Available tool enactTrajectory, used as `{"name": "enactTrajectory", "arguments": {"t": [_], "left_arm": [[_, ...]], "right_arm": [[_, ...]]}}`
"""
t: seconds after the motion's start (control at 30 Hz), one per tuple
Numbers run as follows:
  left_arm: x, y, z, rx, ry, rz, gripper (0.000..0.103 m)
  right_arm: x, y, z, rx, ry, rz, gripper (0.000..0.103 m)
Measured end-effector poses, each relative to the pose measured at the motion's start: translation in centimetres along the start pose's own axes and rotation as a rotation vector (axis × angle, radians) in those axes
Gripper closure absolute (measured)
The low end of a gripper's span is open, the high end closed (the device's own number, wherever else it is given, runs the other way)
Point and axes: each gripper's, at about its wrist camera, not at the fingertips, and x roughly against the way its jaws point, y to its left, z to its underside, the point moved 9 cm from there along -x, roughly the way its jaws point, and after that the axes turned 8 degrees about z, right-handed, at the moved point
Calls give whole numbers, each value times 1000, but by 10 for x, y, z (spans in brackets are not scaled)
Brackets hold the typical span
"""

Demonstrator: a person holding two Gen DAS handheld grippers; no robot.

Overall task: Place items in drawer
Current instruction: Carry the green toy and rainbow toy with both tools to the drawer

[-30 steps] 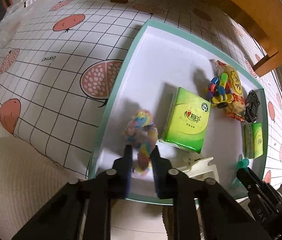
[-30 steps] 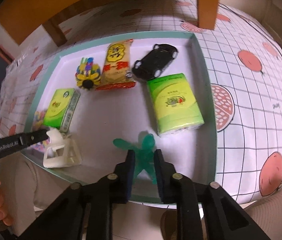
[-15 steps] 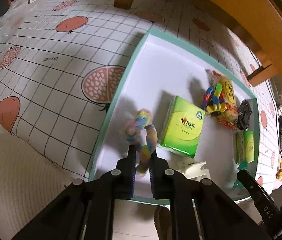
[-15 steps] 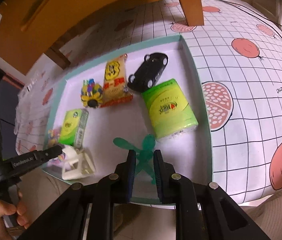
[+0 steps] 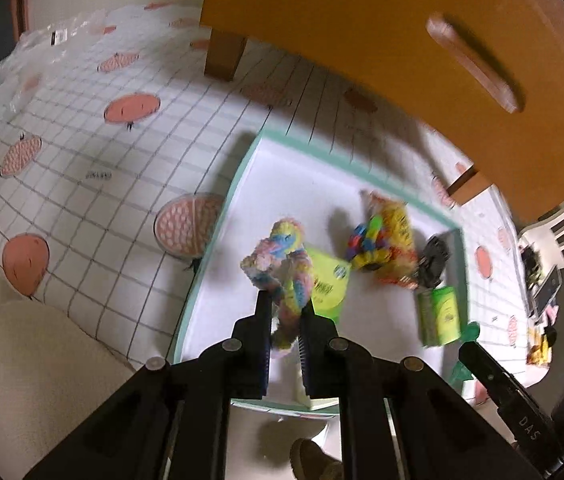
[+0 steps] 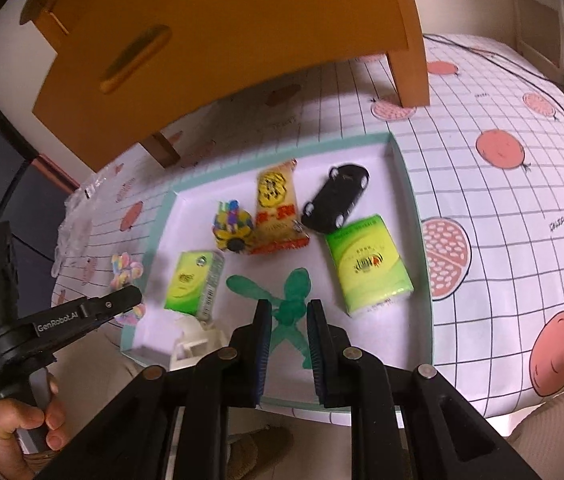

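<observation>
Holding a soft rainbow toy (image 5: 282,276), the left gripper (image 5: 285,314) is closed on it above the tray (image 5: 217,240); the right gripper (image 6: 289,312) pinches a thin green toy (image 6: 282,300), which may slip. Beyond, the orange drawer (image 6: 209,40) looks shut and could block both, over a checked cloth (image 6: 502,208) on the worktop.

My right tongs (image 6: 286,312) pinch a translucent green plastic dragonfly toy (image 6: 282,300) above the teal-rimmed white tray (image 6: 406,184). At two o'clock lies a lime-green tissue pack (image 6: 368,266), at twelve a black toy car (image 6: 336,196). My left tongs (image 6: 121,304) grip a pastel fluffy ring (image 6: 125,272) at nine o'clock.
</observation>
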Motion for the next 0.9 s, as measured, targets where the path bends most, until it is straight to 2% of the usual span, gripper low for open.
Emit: {"name": "enactTrajectory", "arguments": {"t": [0.17, 0.23, 0.37, 0.57, 0.73, 0.9], "left_arm": [[33, -27, -30, -18, -89, 71, 91], [59, -46, -48, -51, -149, 116, 91], [111, -83, -86, -135, -279, 190, 91], [165, -124, -143, -208, -398, 258, 91], [191, -145, -190, -251, -465, 261, 91], [191, -150, -225, -244, -471, 247, 91]], "right_arm": [[26, 19, -26, -2, -88, -42, 84], [42, 23, -42, -6, -132, -64, 84], [96, 44, -90, 13, -277, -115, 84], [161, 78, -161, 71, -433, -156, 84], [189, 101, -212, 115, -497, -157, 84], [186, 115, -250, 132, -489, -129, 84]]}}
